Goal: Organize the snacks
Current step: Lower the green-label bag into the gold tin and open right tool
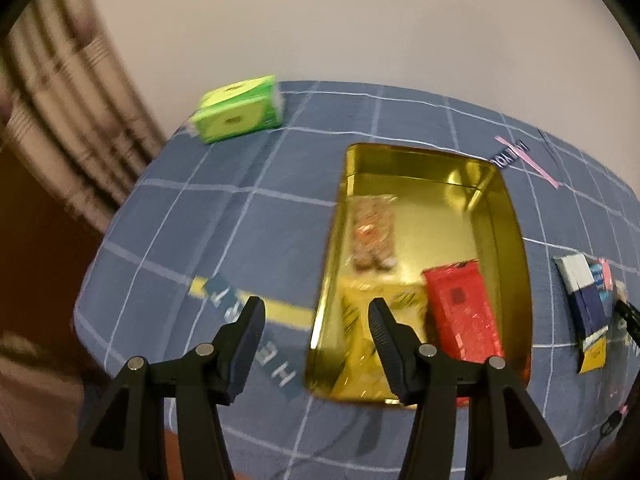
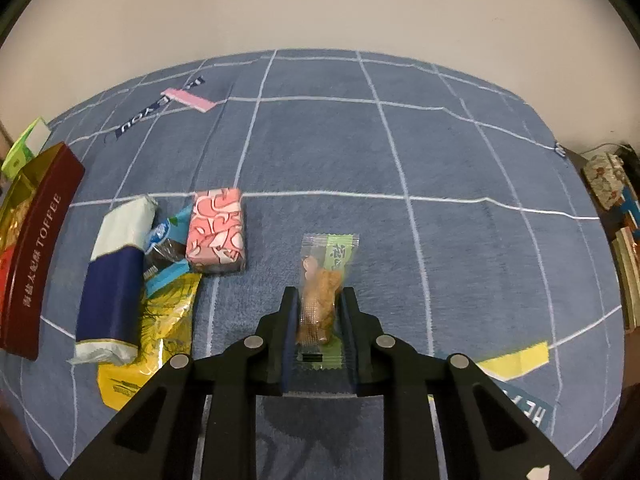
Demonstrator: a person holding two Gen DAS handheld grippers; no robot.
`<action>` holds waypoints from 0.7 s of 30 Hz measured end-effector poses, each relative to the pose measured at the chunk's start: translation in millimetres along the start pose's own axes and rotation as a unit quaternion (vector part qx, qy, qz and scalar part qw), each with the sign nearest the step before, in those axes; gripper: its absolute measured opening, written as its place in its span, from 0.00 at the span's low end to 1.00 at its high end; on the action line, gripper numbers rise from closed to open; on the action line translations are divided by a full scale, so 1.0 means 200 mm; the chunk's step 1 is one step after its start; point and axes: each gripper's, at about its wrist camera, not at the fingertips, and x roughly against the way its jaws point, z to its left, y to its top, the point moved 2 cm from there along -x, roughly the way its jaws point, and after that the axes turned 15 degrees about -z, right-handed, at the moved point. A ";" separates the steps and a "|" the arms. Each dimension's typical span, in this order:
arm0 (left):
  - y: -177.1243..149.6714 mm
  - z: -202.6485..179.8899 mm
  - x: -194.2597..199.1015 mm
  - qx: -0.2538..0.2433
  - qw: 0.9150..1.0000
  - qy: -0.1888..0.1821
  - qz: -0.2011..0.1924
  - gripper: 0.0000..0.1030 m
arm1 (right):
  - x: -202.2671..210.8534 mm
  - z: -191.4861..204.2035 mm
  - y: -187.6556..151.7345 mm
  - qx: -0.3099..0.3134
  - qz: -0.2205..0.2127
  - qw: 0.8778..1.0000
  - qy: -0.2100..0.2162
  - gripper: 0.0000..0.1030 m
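The right black two-finger gripper [image 2: 319, 300] tilts down, pinching a clear green-striped snack packet [image 2: 322, 300]; the left black gripper [image 1: 316, 316] hangs spread and empty over the blurred gold rectangular tin [image 1: 516, 240].

Left wrist camera looks steeply down, close above the gold tin [image 1: 516, 216]. Right wrist camera looks steeply down, close over the blue checked cloth [image 2: 440, 152]. Both views share tin, cloth and green tissue pack [image 1: 236, 110].
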 end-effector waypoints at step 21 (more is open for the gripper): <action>-0.27 0.34 0.14 0.061 0.993 0.095 -0.012 0.54 | 0.36 1.03 0.16 0.089 -0.031 0.980 0.178 0.18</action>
